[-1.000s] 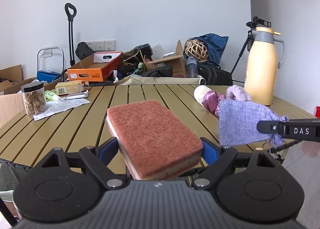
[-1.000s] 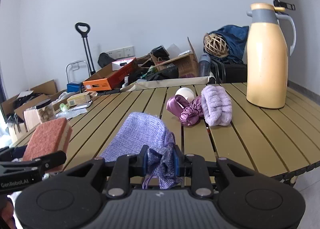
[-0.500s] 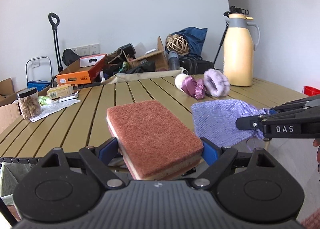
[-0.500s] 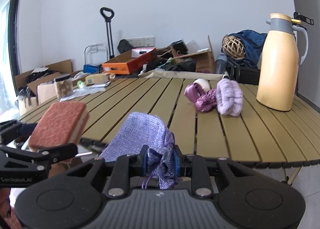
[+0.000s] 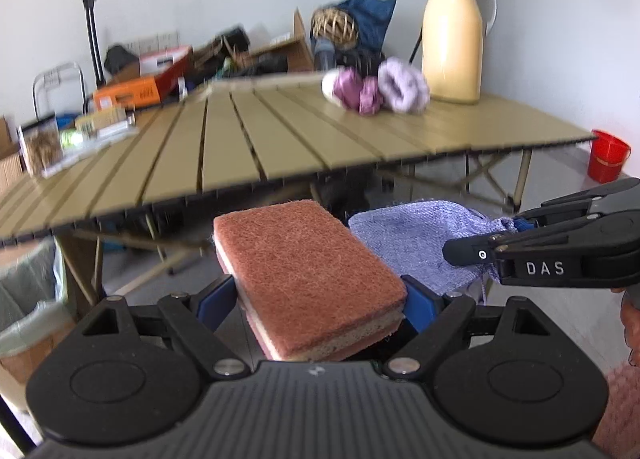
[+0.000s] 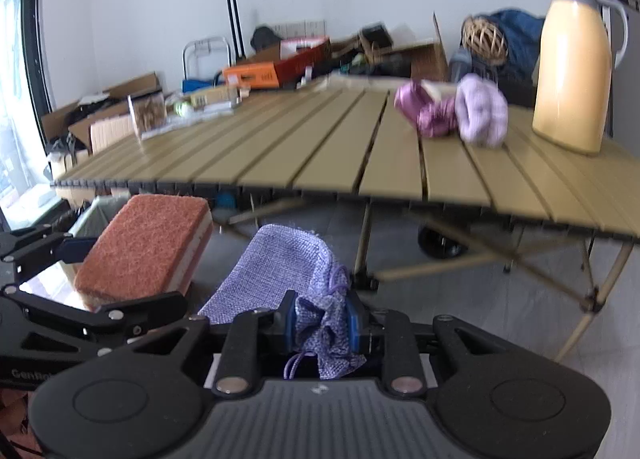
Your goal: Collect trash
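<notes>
The left gripper (image 5: 320, 295) squeezes a red sponge (image 5: 306, 273) between its blue fingers (image 5: 214, 301). Just to its right, the right gripper (image 6: 321, 325) pinches a purple cloth bag (image 6: 288, 271). Both are held in the air, near and lower than the table (image 5: 280, 139) edge. Far on the table stand a yellow jug (image 5: 454, 35) and purple cloths (image 5: 376, 91)

Reddish scouring sponge (image 5: 308, 279) and lilac woven pouch (image 6: 288, 271), side by side, held below table height.
</notes>
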A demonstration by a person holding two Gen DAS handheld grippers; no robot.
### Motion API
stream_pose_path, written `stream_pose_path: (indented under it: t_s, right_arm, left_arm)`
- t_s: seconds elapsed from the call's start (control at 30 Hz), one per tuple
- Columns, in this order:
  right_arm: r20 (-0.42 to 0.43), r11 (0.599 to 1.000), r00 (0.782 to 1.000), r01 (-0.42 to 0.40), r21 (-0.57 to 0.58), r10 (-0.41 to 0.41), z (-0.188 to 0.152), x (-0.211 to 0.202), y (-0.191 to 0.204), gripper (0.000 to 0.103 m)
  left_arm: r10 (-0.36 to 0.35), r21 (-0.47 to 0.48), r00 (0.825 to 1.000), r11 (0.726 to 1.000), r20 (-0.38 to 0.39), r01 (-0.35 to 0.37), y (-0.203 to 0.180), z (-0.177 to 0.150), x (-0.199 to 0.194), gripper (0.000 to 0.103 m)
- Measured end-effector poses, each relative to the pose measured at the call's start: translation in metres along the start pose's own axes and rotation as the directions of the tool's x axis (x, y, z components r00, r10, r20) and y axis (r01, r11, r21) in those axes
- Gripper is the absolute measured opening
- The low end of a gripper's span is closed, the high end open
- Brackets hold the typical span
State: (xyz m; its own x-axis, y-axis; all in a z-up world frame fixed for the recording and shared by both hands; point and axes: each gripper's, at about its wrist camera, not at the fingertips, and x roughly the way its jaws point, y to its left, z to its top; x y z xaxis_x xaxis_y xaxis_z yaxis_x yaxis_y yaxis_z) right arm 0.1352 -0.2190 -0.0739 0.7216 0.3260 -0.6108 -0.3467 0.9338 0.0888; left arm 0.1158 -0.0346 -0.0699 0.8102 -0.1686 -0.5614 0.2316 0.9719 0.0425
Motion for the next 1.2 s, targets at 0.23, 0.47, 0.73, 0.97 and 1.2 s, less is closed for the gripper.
stream_pose_path:
  t_s: [0.23,0.47,0.73,0.97,1.2]
  right_arm:
    - [-0.173,0.999,0.985,-0.008,0.034,0.014,-0.043,0.016,0.004,0.023]
    - [-0.32,0.999,0.947,-0.011,0.049,0.026,-0.079,0.034,0.006,0.023]
    - [-0.41,0.999,0.912,0.004,0.033,0.01,-0.095,0.054,0.008,0.023]
    - [-0.417,0.999,0.909,0.019,0.026,-0.006,-0.095,0.056,0.012,0.023]
    - [-0.429,0.998,0.903,0.044,0.042,-0.021,-0.099,0.06,0.003,0.023]
  left_arm:
    - [-0.005,-0.014,0.981,1.0,-0.194,0.002,0.0,-0.029,0.025,0.088]
    - [-0.009,-0.03,0.939,1.0,-0.345,-0.002,0.004,-0.057,0.043,0.088]
    - [0.013,-0.046,0.9,0.998,-0.436,-0.036,0.011,-0.073,0.06,0.088]
    - [0.028,-0.038,0.878,0.998,-0.477,-0.052,0.012,-0.075,0.067,0.088]
    - [0.03,-0.043,0.867,0.997,-0.497,-0.059,0.011,-0.076,0.076,0.088]
